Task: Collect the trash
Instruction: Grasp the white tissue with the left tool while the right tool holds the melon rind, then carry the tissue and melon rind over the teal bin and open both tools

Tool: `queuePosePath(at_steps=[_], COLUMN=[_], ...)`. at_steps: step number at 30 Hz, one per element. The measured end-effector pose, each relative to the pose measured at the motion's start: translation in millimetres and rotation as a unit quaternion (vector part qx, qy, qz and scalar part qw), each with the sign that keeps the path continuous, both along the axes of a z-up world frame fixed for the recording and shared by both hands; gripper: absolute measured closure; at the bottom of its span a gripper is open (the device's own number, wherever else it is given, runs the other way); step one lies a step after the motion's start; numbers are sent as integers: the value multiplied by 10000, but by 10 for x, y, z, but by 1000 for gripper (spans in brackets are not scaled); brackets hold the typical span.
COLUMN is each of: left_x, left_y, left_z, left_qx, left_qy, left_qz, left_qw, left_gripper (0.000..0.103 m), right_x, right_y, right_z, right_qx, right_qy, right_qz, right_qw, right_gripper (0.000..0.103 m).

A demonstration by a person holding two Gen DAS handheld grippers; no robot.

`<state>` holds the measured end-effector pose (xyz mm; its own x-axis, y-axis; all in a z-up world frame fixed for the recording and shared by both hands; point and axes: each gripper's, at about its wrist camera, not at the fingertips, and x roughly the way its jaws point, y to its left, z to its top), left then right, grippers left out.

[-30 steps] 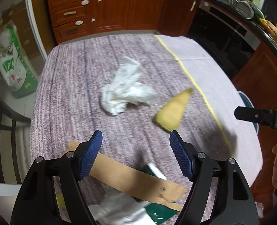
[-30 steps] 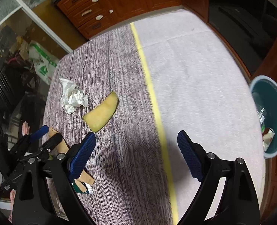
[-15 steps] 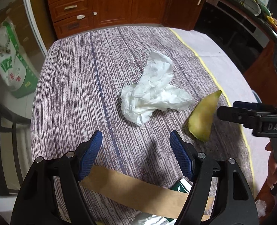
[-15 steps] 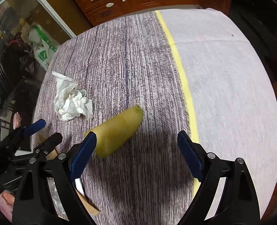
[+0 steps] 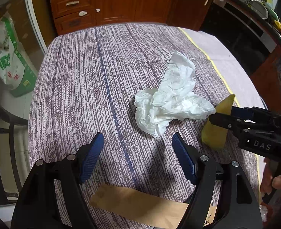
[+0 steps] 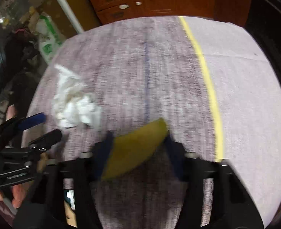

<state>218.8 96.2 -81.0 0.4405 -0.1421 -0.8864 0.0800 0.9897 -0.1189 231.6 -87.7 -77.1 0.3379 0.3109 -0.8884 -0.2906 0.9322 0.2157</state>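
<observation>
A crumpled white tissue [image 5: 170, 99] lies on the purple striped tablecloth [image 5: 79, 87], just ahead and to the right of my open, empty left gripper [image 5: 138, 148]. A yellow fruit rind [image 6: 134, 150] sits between the fingers of my right gripper [image 6: 138, 143], which have closed in on both its sides; the view is blurred. In the left wrist view the rind [image 5: 216, 129] shows at the right, with the right gripper's fingers [image 5: 233, 120] around it. The tissue [image 6: 77, 103] also shows at the left of the right wrist view.
A brown paper strip [image 5: 140, 206] lies at the table's near edge under my left gripper. Wooden cabinets [image 5: 110, 2] stand behind the table. A green and white bag [image 5: 10, 64] sits on the floor at the left. A yellow stripe [image 6: 209, 87] crosses the cloth.
My right gripper moved down onto the rind and its fingers closed in around it. My left gripper moved forward toward the tissue and stayed open.
</observation>
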Motion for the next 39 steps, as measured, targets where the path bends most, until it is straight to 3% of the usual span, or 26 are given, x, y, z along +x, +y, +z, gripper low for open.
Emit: queuePosePath(at_steps=[3,6,11,15,16,17,19,20,31,39], left_x=[41,110,267,344,352,356,369,364,19,-242], left_y=[-4,-38,-210,-347,-394,-437,-504,-533,-871,-1267], left_z=[-18,-33,-79,-61,-53,-54,-58,-49,372,664], left_qx=[-38,-55,140,73,102,150,298,313,499,463], left_qy=[2,6,-25,-181,-244,-264,-294,-292,-624,-793], left_qz=[-14,-66,-233,-352,-374,-415,-410,-419,-555,-773], left_qw=[10000,10000,9996,9992,9990,9987,9983,9982,9953,9928], left_gripper=[28,28,27,28,37,59,85,91,92,92], right_x=[29,72,96,77,63,73,65,74,-107,-377], right_y=[-61,-180,-339,-480,-519,-538,-615,-662,-956,-1422], right_z=[54,115,243,254,265,279,303,321,566,843], right_qx=[274,576,427,385,377,378,390,399,471,638], right_qy=[99,272,70,48,34,26,15,14,-163,-469], right_qz=[-22,-104,-324,-473,-505,-528,-603,-632,-818,-1084], right_qw=[9996,9979,9985,9981,9980,9979,9974,9972,9954,9909], right_gripper=[85,89,90,90,90,90,90,90,90,90])
